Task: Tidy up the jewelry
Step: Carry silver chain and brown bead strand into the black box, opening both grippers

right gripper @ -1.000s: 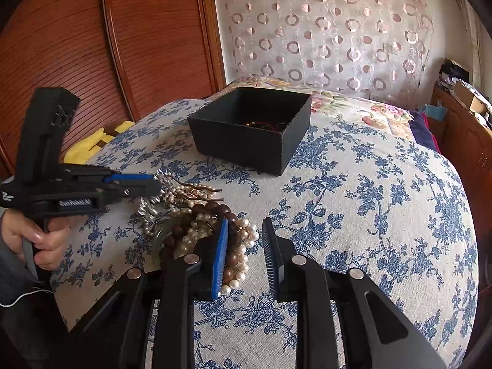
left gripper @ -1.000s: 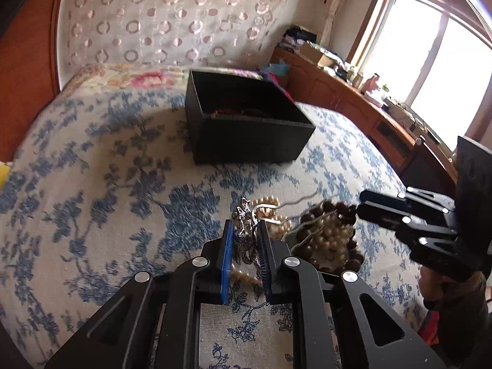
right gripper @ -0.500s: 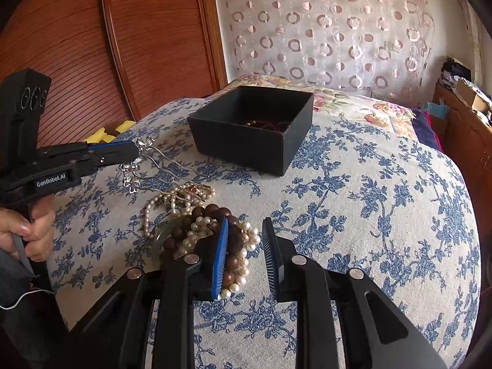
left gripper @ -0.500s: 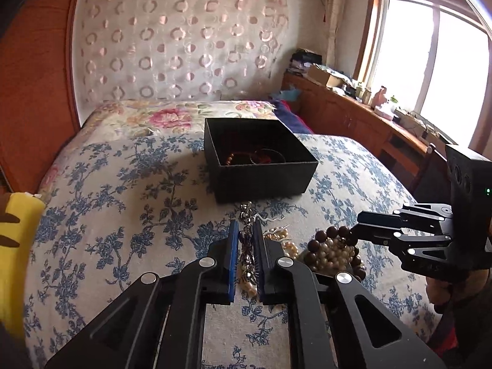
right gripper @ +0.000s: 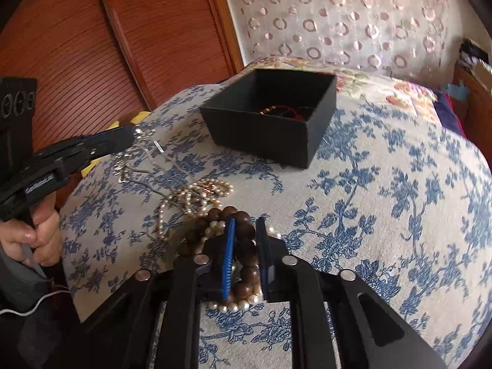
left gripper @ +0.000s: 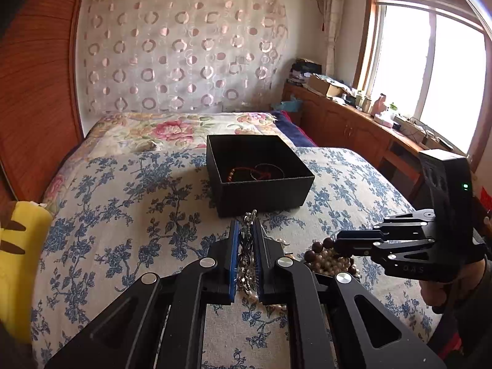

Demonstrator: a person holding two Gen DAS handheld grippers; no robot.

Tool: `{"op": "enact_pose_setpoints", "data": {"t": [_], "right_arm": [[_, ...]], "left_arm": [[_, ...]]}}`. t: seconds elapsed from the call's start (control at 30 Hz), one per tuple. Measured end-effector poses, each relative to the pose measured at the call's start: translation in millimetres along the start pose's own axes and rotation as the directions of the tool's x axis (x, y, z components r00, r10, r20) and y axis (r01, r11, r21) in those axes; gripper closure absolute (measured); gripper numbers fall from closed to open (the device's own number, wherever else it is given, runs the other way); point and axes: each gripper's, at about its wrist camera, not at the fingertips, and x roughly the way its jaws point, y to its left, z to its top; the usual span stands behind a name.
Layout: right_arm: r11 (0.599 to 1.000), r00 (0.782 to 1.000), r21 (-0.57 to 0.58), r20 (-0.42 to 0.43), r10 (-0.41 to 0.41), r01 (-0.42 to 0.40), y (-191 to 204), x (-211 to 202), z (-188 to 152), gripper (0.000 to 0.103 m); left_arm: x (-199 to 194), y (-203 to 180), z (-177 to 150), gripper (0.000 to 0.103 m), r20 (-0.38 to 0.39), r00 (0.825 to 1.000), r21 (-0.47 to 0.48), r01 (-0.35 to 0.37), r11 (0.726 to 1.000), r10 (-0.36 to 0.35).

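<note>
While clamped, left gripper (left gripper: 245, 240): pinches silver chain necklace (right gripper: 140, 153), short of square black cardboard box (left gripper: 258, 172).
Right gripper (right gripper: 245, 240): jaws straddle brown wooden bead bracelet (right gripper: 243, 233), grip unclear.

A: Bed (right gripper: 384, 203) with a blue-flowered cover. What lies on it?

B: A black open box (right gripper: 270, 123) at the middle; nearer, a pearl strand (right gripper: 196, 196) and a heap of brown beads (right gripper: 243, 236) and pearls, touching
</note>
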Motion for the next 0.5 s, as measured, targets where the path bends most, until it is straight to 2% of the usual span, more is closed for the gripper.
{"op": "enact_pose_setpoints", "data": {"t": [0.5], "right_arm": [[0.995, 0.986, -0.096, 0.166, -0.019, 0.035, 25.6, -60.7, 41.6, 0.088]], "left_arm": [[-17.1, -2.8, 23.3, 0.095, 0.073, 0.997, 0.031, -0.025, 0.999, 0.023]]}}
